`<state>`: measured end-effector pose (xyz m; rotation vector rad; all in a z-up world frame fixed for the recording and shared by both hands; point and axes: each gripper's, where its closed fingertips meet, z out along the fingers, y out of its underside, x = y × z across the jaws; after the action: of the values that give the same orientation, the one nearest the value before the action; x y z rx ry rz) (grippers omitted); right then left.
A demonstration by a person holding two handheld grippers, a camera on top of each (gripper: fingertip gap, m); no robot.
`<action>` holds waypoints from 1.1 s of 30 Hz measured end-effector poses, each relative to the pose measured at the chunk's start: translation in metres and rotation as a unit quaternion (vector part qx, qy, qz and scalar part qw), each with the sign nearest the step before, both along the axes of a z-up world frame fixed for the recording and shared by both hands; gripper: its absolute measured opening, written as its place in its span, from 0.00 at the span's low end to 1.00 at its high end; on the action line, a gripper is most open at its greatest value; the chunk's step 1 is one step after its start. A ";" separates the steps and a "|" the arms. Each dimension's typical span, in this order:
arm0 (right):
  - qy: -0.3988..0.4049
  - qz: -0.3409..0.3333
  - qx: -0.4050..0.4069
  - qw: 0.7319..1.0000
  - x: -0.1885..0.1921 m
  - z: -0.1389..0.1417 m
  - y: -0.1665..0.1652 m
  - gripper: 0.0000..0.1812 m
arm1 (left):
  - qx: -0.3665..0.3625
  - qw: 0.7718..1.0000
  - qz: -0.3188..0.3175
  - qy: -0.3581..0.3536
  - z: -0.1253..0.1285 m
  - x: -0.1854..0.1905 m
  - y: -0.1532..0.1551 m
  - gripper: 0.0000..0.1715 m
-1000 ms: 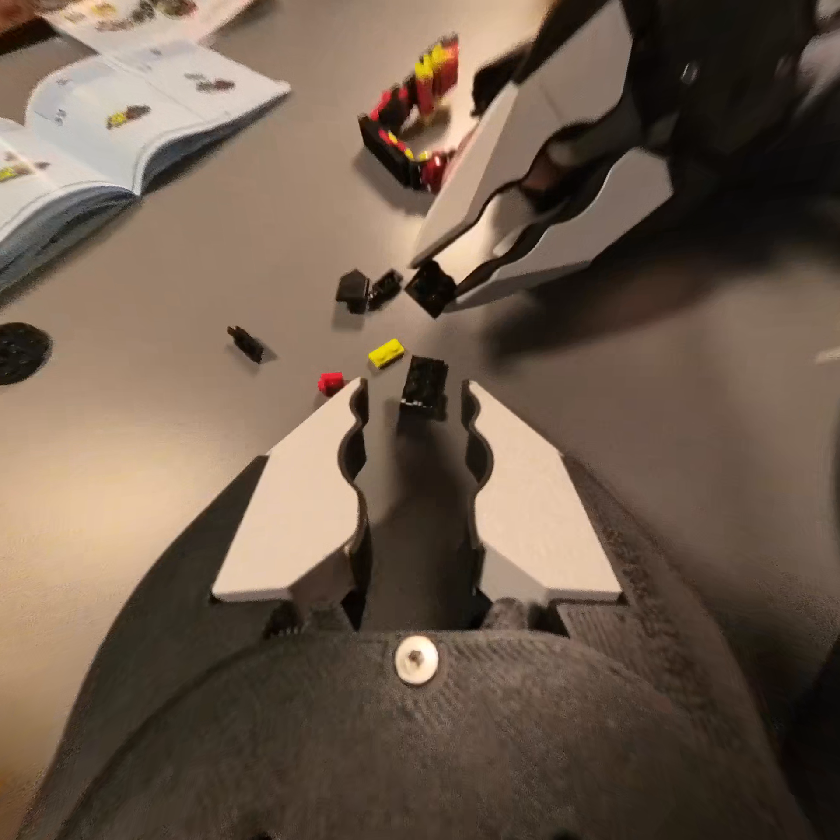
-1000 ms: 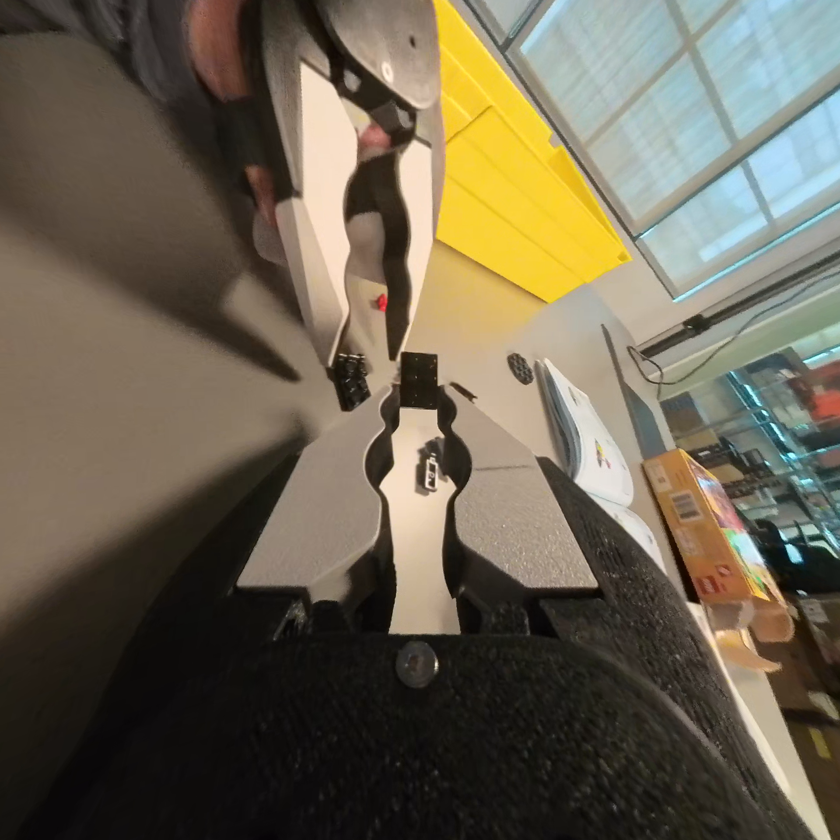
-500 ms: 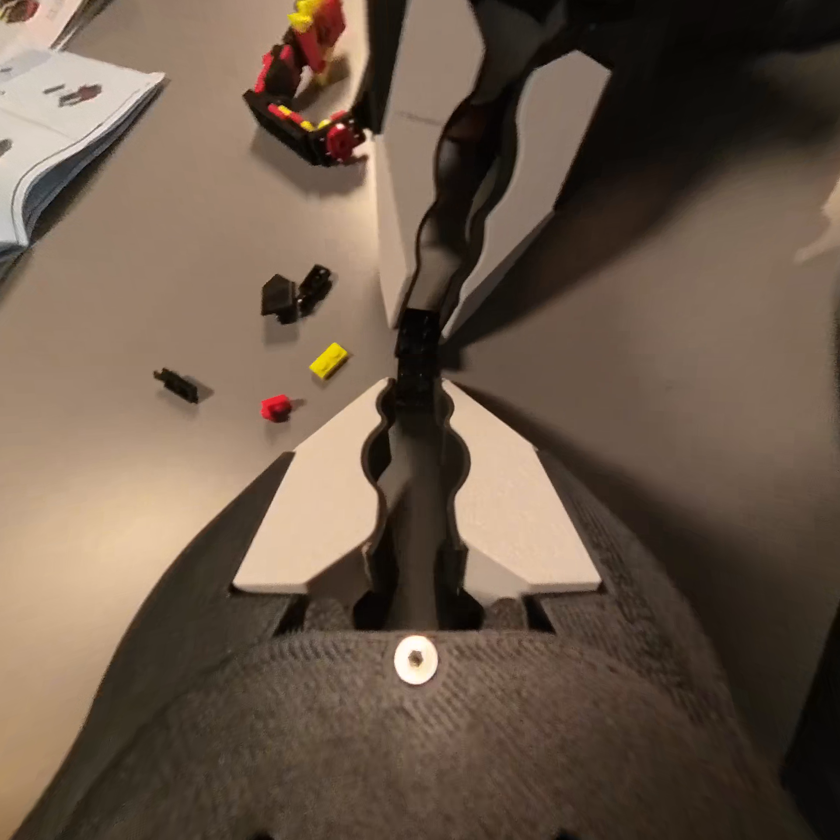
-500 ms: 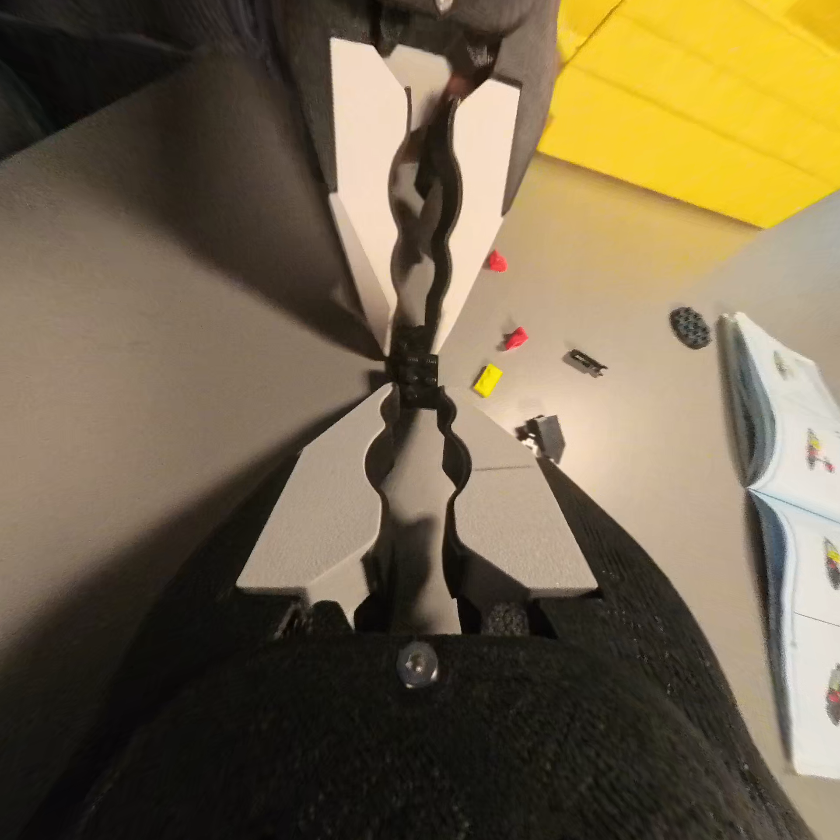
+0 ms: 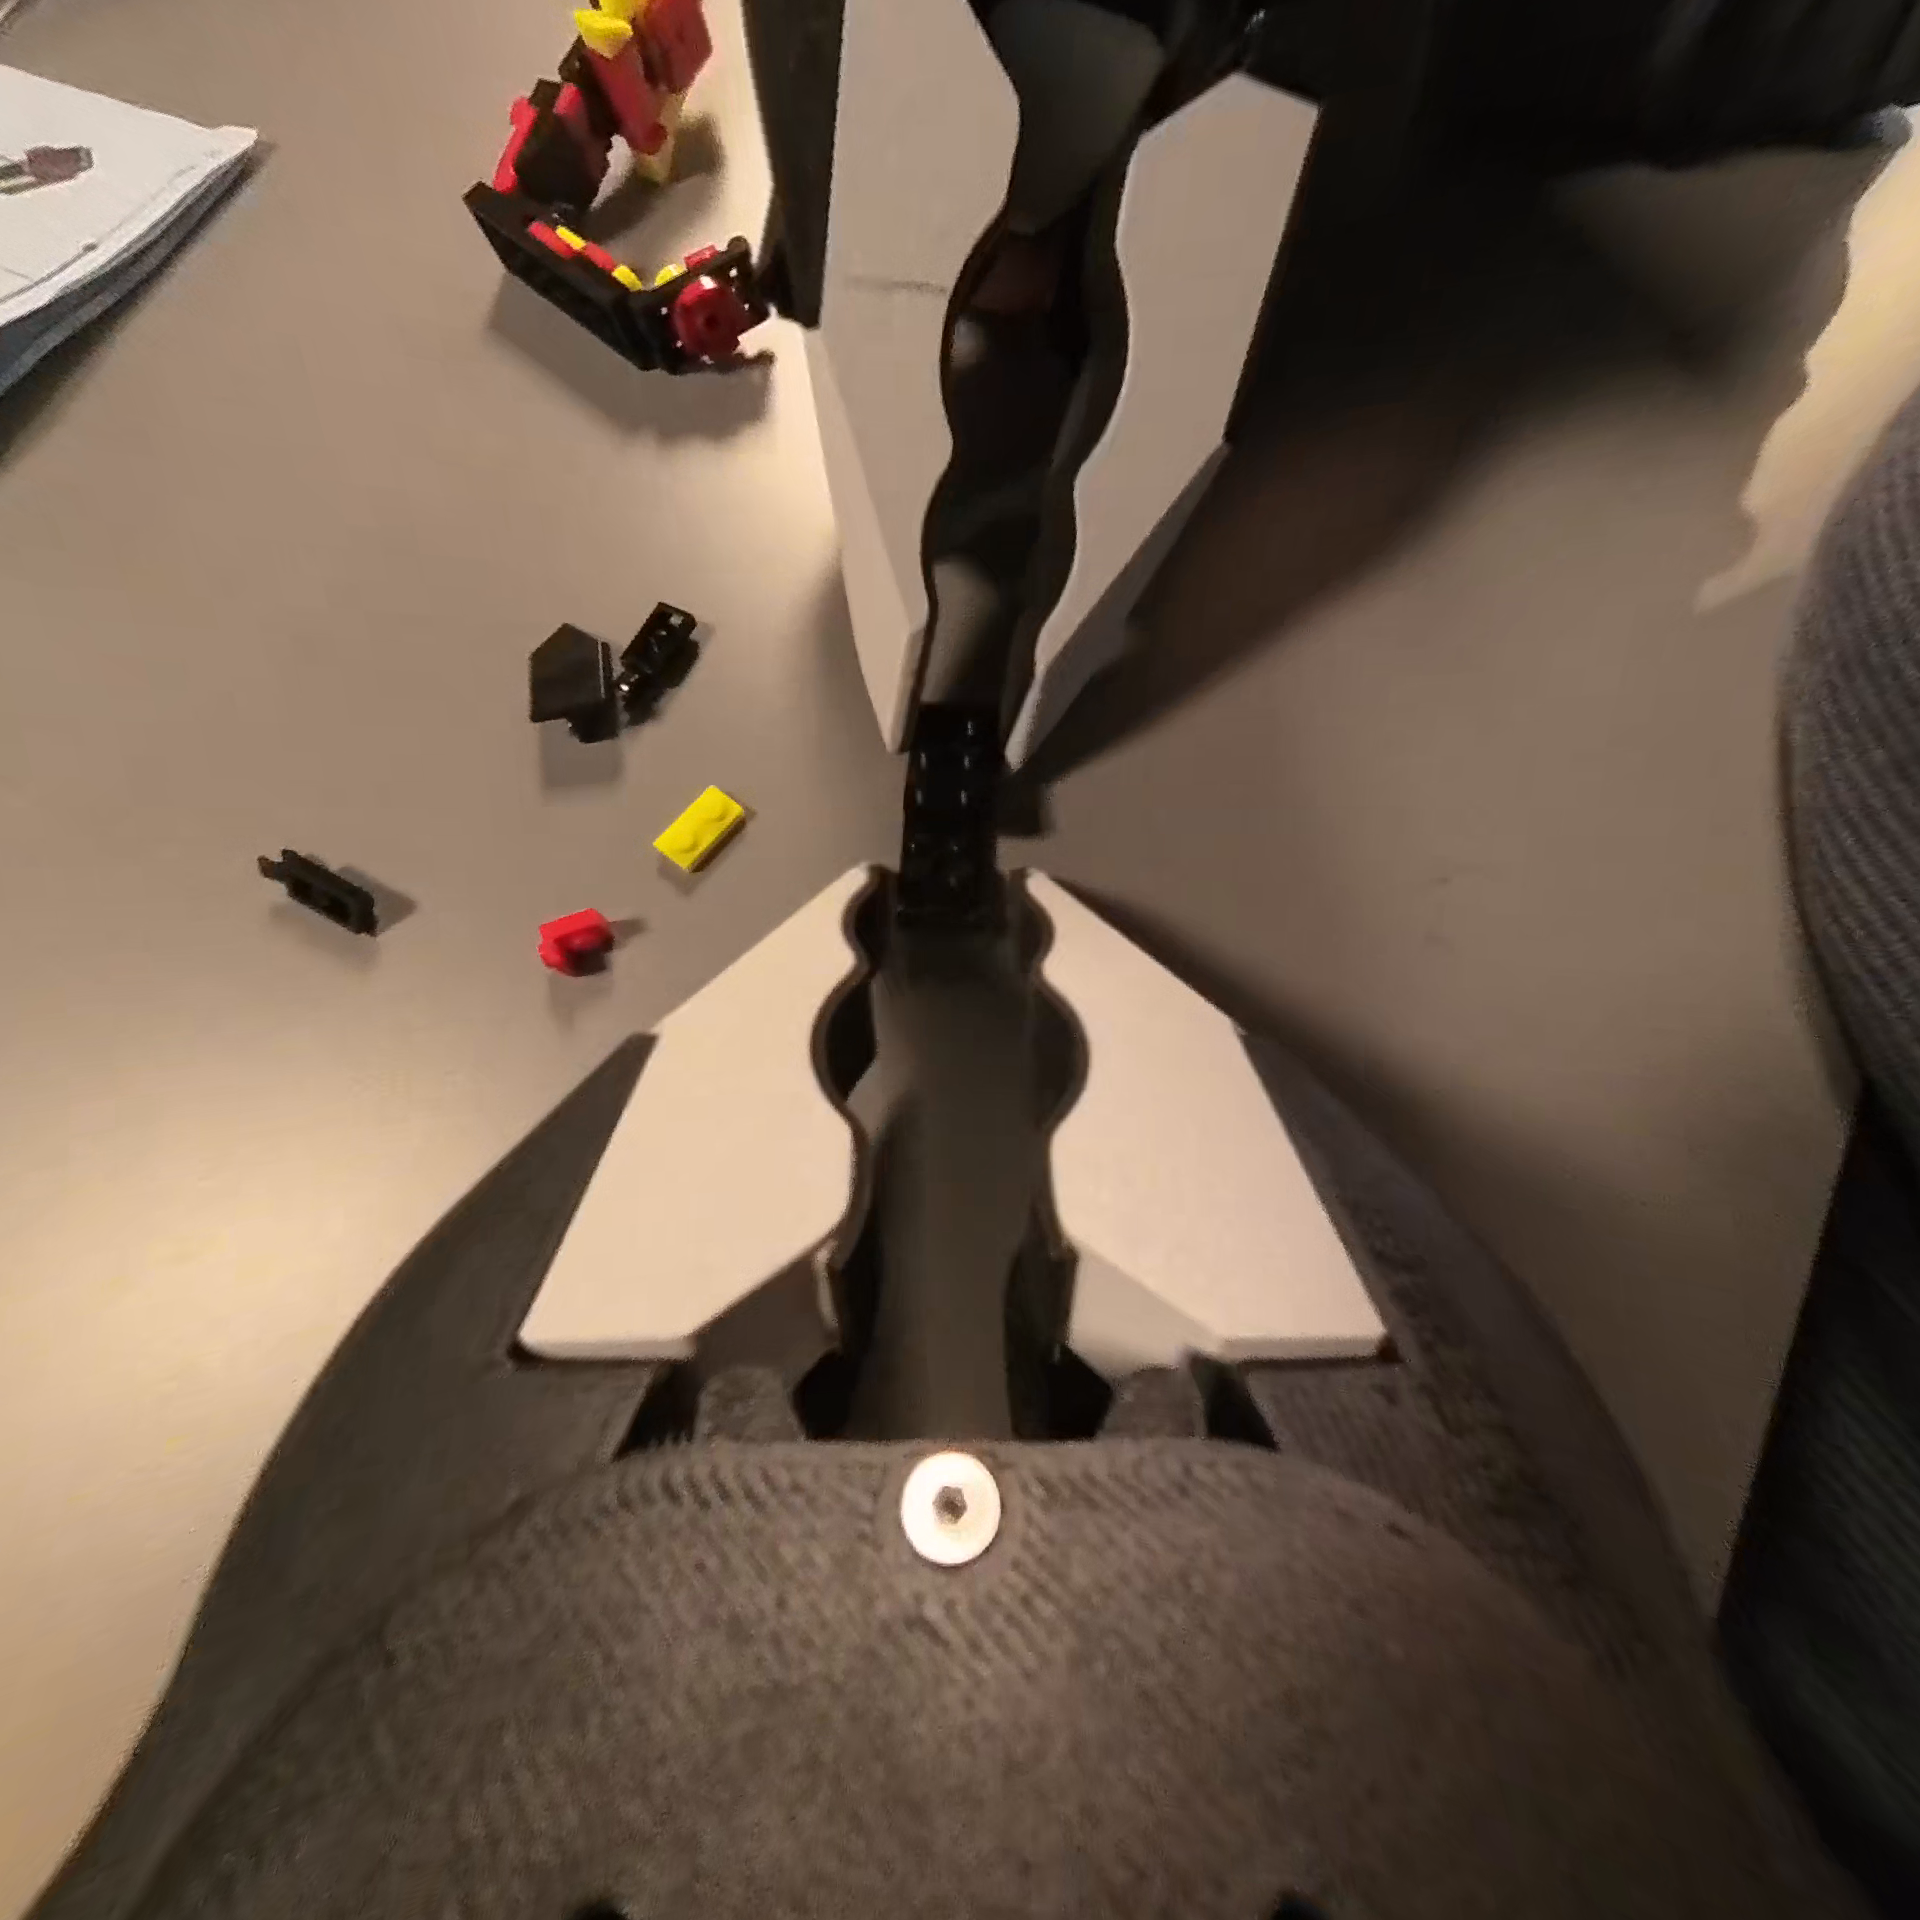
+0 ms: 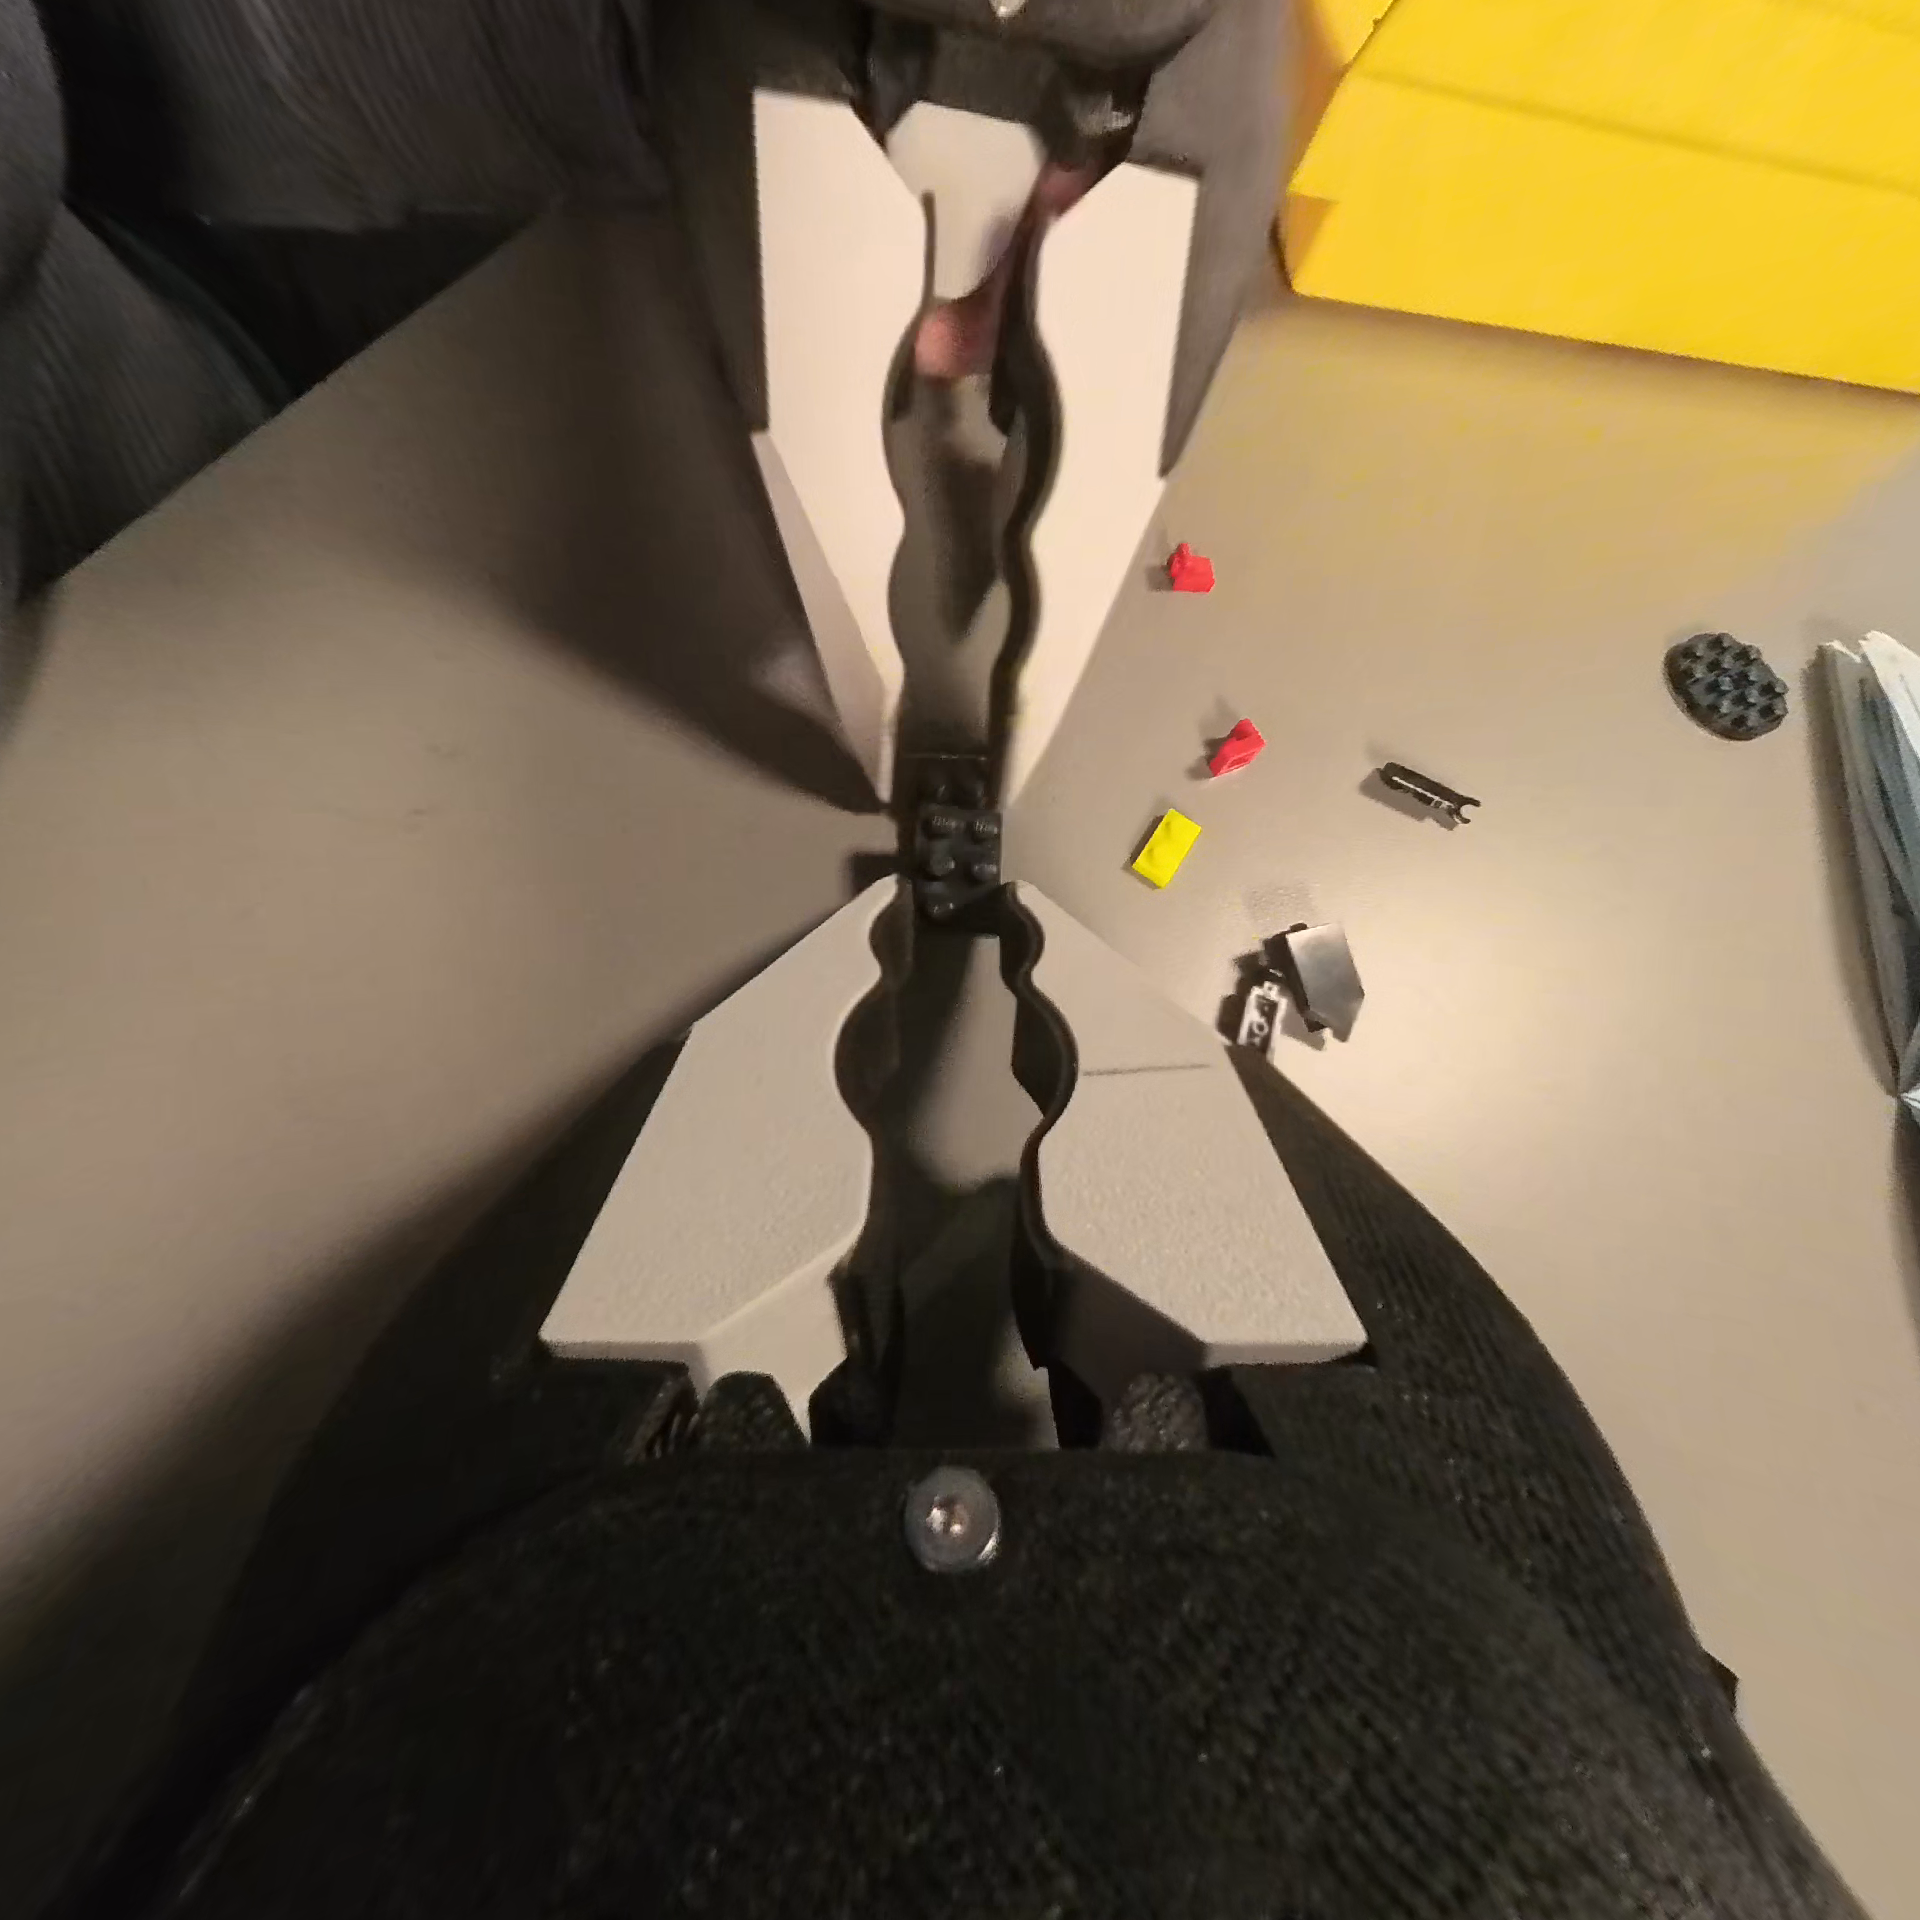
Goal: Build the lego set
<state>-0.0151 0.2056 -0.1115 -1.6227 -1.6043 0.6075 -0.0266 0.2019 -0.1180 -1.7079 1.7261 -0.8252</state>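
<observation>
My left gripper (image 5: 954, 888) is shut on a black brick (image 5: 940, 883) just above the grey table. My right gripper (image 6: 954, 894) is shut on a black plate (image 6: 961, 862). The two grippers meet tip to tip, and the plate (image 5: 951, 774) and the brick touch between them. The right gripper (image 5: 961, 743) comes in from the top of the left wrist view. The left gripper (image 6: 948, 779) comes in from the top of the right wrist view. A partly built red, black and yellow model (image 5: 623, 229) lies far left of the right gripper.
Loose parts lie on the table (image 5: 1403, 831): a yellow plate (image 5: 701, 826), a red piece (image 5: 575, 940), a black clip (image 5: 317, 891), a black slope (image 5: 569, 675). A round black plate (image 6: 1725, 686), an open booklet (image 6: 1870, 831) and a yellow bin (image 6: 1610, 177) are beyond. Less than 4 cm separates the two grippers' tips.
My left gripper closed on the black brick that lay between its fingers. My right gripper swung round with the black plate until both grippers faced tip to tip and the pieces touched.
</observation>
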 end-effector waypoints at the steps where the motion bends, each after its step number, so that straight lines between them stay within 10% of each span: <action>1: 0.006 -0.001 -0.002 1.000 0.000 0.002 0.000 0.08 | 0.004 1.000 -0.002 0.001 0.000 0.000 0.000 0.09; 26: -0.009 0.014 -0.021 1.000 -0.001 -0.002 -0.010 0.14 | 0.025 0.999 -0.028 0.000 0.000 0.007 -0.010 0.09; 33: 0.029 -0.006 0.191 0.981 -0.007 0.019 0.003 0.27 | 0.002 0.999 0.033 -0.007 0.002 0.008 0.007 0.09</action>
<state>-0.0222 0.2090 -0.0928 -1.3162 -1.5553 0.3111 -0.0190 0.2092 -0.1156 -1.7432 1.6509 -0.8013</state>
